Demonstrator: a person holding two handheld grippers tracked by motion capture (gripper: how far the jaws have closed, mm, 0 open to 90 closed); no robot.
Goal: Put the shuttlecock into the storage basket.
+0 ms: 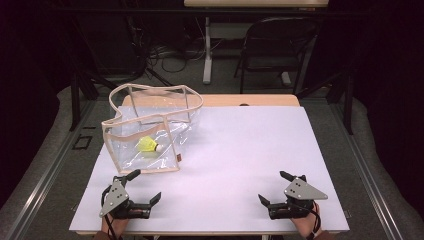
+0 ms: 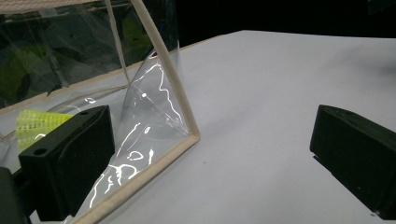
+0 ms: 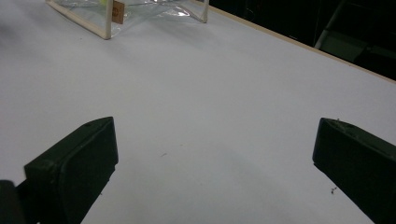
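Near the table's (image 1: pixel 240 150) left edge stands my clear bag (image 1: pixel 150 127), yellow shuttlecock (image 1: pixel 148 145) inside. Left gripper (image 1: pixel 142 186) and right gripper (image 1: pixel 271 187) both gape empty; a careless pinch on that floppy wall could tip it.

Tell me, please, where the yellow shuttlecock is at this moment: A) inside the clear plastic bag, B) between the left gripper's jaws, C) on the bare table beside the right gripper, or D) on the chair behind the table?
A: the yellow shuttlecock lies inside the clear bag, seen through its wall, while the left gripper and right gripper stand open and hold nothing.
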